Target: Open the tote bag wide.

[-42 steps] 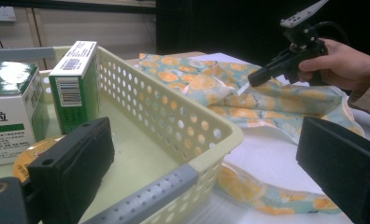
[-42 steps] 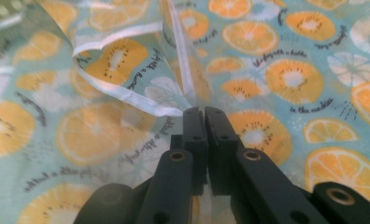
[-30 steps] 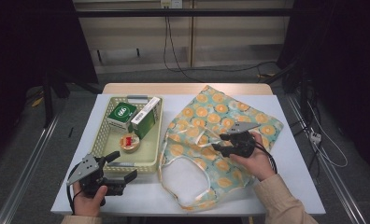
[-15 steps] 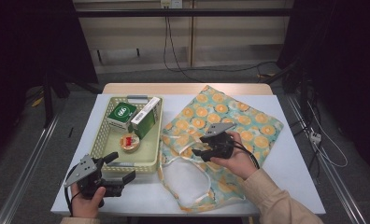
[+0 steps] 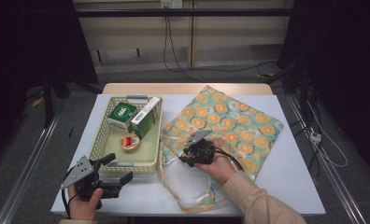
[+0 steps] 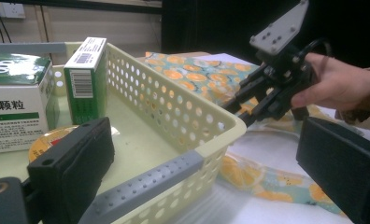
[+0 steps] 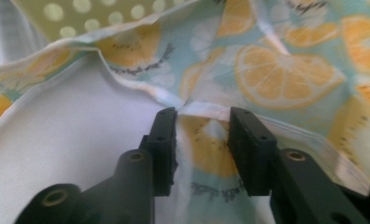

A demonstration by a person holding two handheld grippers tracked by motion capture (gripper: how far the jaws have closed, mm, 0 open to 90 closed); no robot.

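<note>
Orange-print cloth bag [image 5: 225,128] lies flat on the right half of the bench [image 5: 286,182], its long axis running from the far right corner down toward the near left, where its open mouth and pale lining spread out just right of the perforated basket [image 5: 127,161]. The right gripper [image 5: 187,154] has its fingers [image 7: 167,140] set astride the hemmed edge of that mouth: in the right gripper view a fold of the rim rises between the two pads, which have just been closing on it, yet a little gap shows at either side, so I judge them not yet clenched on the cloth. The edge lies straight ahead of these fingers, so the coming pinch depends on the fold staying between them. The left gripper [image 5: 109,173] waits at the near left of the bench, by the basket's near wall, fingers released and holding nothing; it is well apart from the bag, so the right hand [image 5: 216,165] is by far the nearer. Inside the basket stand two green boxes [image 5: 132,116] and a tape roll [image 5: 129,141].
</note>
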